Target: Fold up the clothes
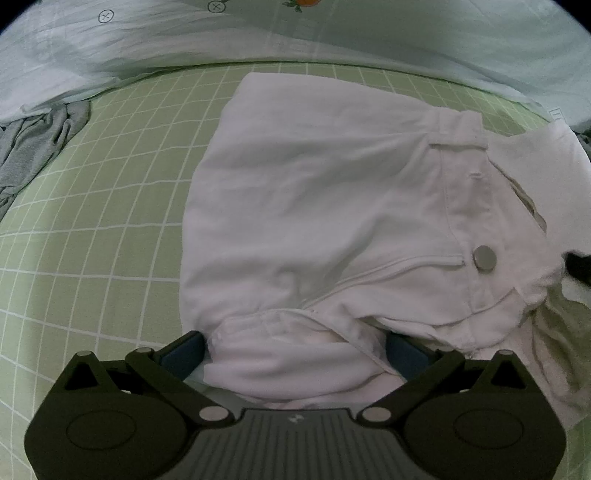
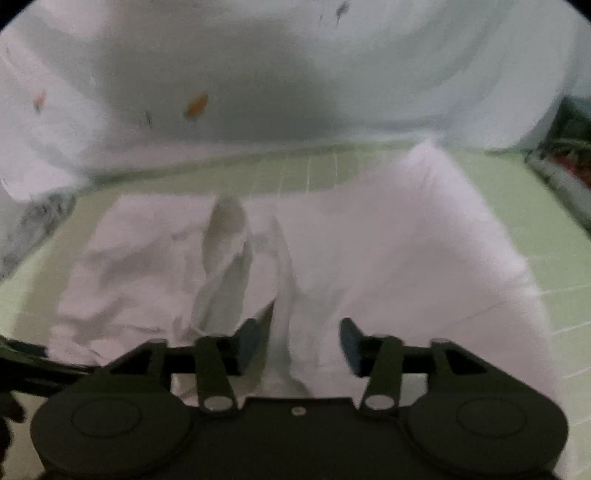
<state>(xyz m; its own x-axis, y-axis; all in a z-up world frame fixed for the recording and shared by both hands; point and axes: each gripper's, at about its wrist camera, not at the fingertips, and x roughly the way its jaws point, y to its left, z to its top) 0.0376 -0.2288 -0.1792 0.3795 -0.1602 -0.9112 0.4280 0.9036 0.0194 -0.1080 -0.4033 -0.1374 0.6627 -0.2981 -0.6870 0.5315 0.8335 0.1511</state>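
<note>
the fold looks to be in mid course. one pair of white trousers [image 1: 325,206] lies on the green checked bed [image 1: 110,192], waistband and its one metal button [image 1: 484,258] toward the right. the left gripper [image 1: 295,347] has its jaws wide apart with bunched trouser cloth between them, not pinched. the right gripper [image 2: 297,341], blurred, likewise stands parted over the white cloth. next, i judge, each gripper must close on an edge and carry it over. counted: two grippers, one grey garment [image 1: 33,151] far left, one pale patterned quilt [image 1: 332,33] behind.
</note>
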